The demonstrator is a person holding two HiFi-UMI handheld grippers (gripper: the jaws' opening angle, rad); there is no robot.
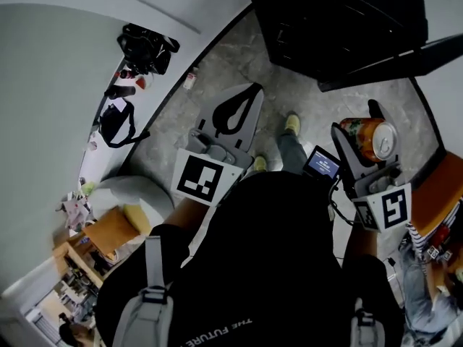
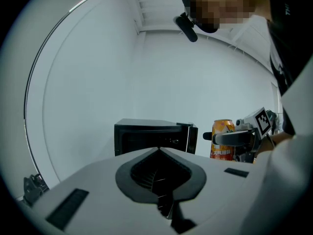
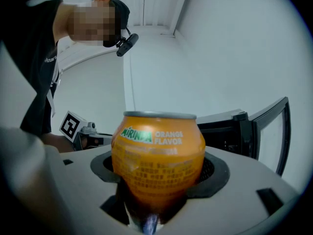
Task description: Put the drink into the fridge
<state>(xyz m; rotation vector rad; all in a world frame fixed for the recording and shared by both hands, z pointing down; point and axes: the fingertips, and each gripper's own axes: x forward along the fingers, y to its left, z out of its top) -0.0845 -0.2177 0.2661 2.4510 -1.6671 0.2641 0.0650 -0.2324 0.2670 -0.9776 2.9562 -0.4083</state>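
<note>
- The right gripper [image 3: 156, 182] has its fingers [image 3: 215, 168] spread about as wide as an orange Mirinda can [image 3: 157, 153] and closed on it; the can stands upright between the dark pads, its silver top above them.
- In the head view, the same can [image 1: 367, 137] sits between the right gripper's fingers [image 1: 341, 139], above the grey floor [image 1: 217, 71].
- The left gripper [image 2: 159, 151] has its fingertips brought together with nothing between them; only the hollow between the dark pads [image 2: 146, 173] is open.
- A small black fridge [image 3: 227, 133] stands beyond the right fingertips, a little to the right of the can, with its door [image 3: 274, 131] swung open on the far right.
- From the left gripper view, the fridge [image 2: 149, 136] lies straight past the closed fingertips, and the held can [image 2: 222, 138] is to the right of them.
- The can is outside the fridge [image 1: 340, 20], near its open front.
</note>
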